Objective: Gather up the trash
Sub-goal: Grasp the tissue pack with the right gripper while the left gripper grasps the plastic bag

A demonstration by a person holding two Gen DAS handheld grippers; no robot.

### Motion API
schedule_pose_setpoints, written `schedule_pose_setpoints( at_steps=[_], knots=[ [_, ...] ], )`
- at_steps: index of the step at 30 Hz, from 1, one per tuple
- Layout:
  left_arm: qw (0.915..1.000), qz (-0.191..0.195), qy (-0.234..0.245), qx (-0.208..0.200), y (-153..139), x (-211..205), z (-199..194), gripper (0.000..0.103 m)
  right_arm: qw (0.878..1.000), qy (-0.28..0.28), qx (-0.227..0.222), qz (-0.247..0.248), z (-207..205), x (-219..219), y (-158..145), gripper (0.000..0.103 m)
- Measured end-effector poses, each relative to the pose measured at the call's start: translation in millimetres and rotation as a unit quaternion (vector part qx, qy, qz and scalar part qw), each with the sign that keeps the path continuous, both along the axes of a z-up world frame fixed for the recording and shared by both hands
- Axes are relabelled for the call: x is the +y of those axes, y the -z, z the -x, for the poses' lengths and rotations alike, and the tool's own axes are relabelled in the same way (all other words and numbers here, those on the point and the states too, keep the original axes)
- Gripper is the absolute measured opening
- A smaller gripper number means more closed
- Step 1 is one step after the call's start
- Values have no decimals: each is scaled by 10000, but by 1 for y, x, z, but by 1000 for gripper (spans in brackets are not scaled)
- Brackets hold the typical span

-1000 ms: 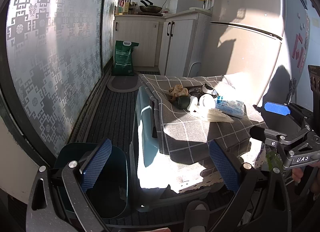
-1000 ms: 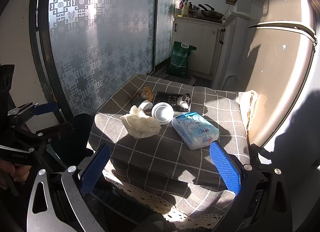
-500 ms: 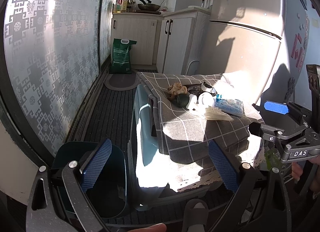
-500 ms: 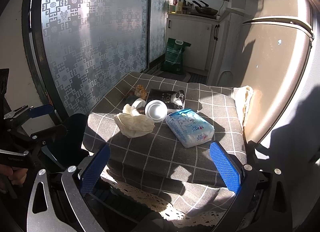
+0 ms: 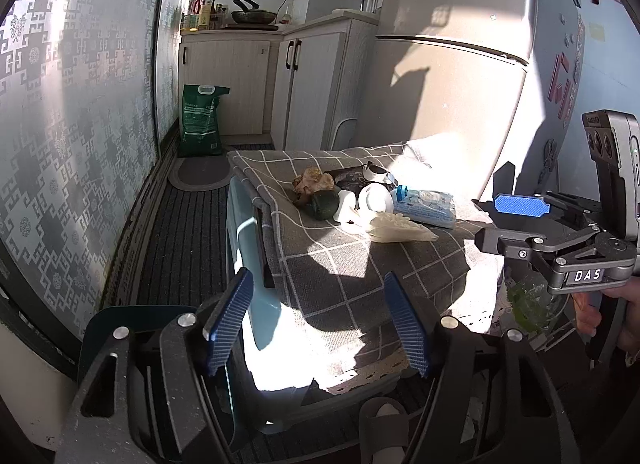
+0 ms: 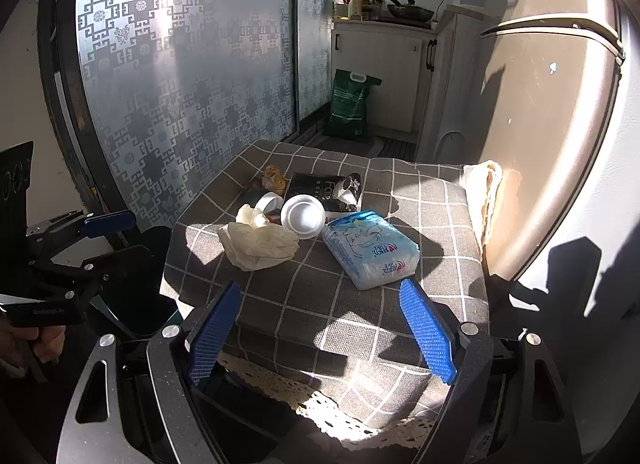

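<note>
On the checked tablecloth [image 6: 320, 304], trash sits at twelve o'clock of the right gripper [image 6: 320, 328]: crumpled tissue [image 6: 256, 244], white cup [image 6: 303, 216], tissue pack [image 6: 370, 250]. Both grippers, fully spread a second ago, are closing on nothing; the left gripper [image 5: 316, 324] is likewise empty. Judged: no pickup begun. "DAS" reads on the right gripper's body.

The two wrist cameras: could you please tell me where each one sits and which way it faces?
Left wrist: on the left tongs, beside the table's left edge, facing the checked tablecloth, bin below; right tongs and a hand show; jaws closing, empty.
Right wrist: on the right tongs, facing the table's near edge; left tongs show; jaws closing, empty.
Shared: crumpled paper, tissue pack, white cup.
</note>
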State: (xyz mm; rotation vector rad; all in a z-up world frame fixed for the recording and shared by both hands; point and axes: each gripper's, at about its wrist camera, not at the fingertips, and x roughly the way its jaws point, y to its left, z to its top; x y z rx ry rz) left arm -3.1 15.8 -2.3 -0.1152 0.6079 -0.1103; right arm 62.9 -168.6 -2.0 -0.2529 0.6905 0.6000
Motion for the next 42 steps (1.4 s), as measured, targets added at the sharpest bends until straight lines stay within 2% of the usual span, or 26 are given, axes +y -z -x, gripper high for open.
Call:
schedule_pose_setpoints(
  at_steps=[4, 5, 11, 15, 19, 20, 22, 23, 27, 32, 36, 42],
  knots=[
    [9995, 177, 268, -35, -2, -8, -12, 63, 10000, 14, 17, -64, -1, -4, -2, 81],
    [9992, 235, 325, -35, -3, -9, -15, 60, 10000, 23, 12, -66, -1, -5, -2, 81],
    [9983, 398, 425, 13, -7, -21, -38, 54, 9999, 66, 38, -98, -2, -12, -3, 75],
    [9976, 281, 613, 172, -4, -34, -65, 55, 9997, 147, 68, -164, -6, -21, -3, 75],
    [9960, 204, 684, 536, 12, -39, -86, 55, 9993, 248, 153, -255, -12, -31, -1, 75],
    [9955, 223, 693, 605, 15, -40, -88, 51, 9991, 261, 182, -288, -14, -33, 0, 74],
    [9957, 154, 701, 585, 15, -40, -88, 42, 9987, 266, 281, -328, -18, -35, 3, 65],
    [9954, 200, 736, 585, 15, -40, -88, 30, 9984, 253, 350, -356, -20, -36, 5, 62],
    [9951, 313, 749, 566, 14, -34, -86, 14, 9987, 201, 343, -319, -26, -31, 5, 61],
    [9955, 474, 668, 477, 10, -22, -74, 10, 9996, 100, 211, -176, -39, -21, 4, 62],
    [9963, 518, 630, 275, 2, -16, -58, 9, 9999, 3, 157, 9, -50, -9, 13, 75],
    [9963, 615, 598, 98, -4, 2, -40, 9, 9997, -35, 190, 149, -73, -2, 23, 76]
  ],
)
